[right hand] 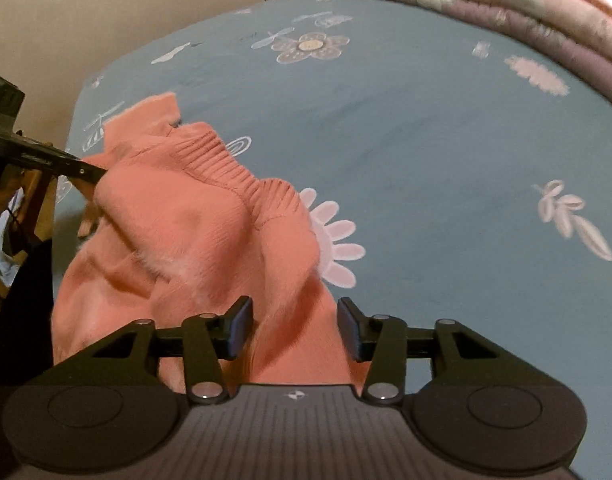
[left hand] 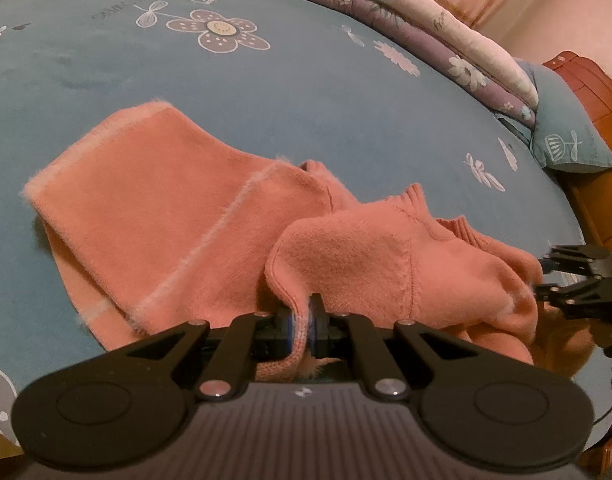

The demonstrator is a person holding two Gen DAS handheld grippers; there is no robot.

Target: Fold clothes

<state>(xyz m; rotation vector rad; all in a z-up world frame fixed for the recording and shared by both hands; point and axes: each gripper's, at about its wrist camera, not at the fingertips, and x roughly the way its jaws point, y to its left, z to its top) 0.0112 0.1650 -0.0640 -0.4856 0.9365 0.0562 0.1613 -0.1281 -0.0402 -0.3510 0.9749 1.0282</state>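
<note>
A pink knitted sweater (left hand: 178,232) lies partly folded on the blue flowered bedsheet (left hand: 306,92). My left gripper (left hand: 302,328) is shut on the sweater's knitted edge near its shoulder and lifts that part. In the right wrist view the sweater (right hand: 194,232) is bunched, with its ribbed collar (right hand: 234,172) facing up. My right gripper (right hand: 294,328) is open, its fingers on either side of a fold of the sweater. The left gripper shows at the left of that view (right hand: 86,172), and the right gripper at the right edge of the left wrist view (left hand: 546,276).
A folded floral quilt (left hand: 446,28) lies along the far side of the bed. A blue pillow (left hand: 566,136) and a wooden headboard (left hand: 594,80) are at the right. The bed's near edge (right hand: 70,120) drops off at the left in the right wrist view.
</note>
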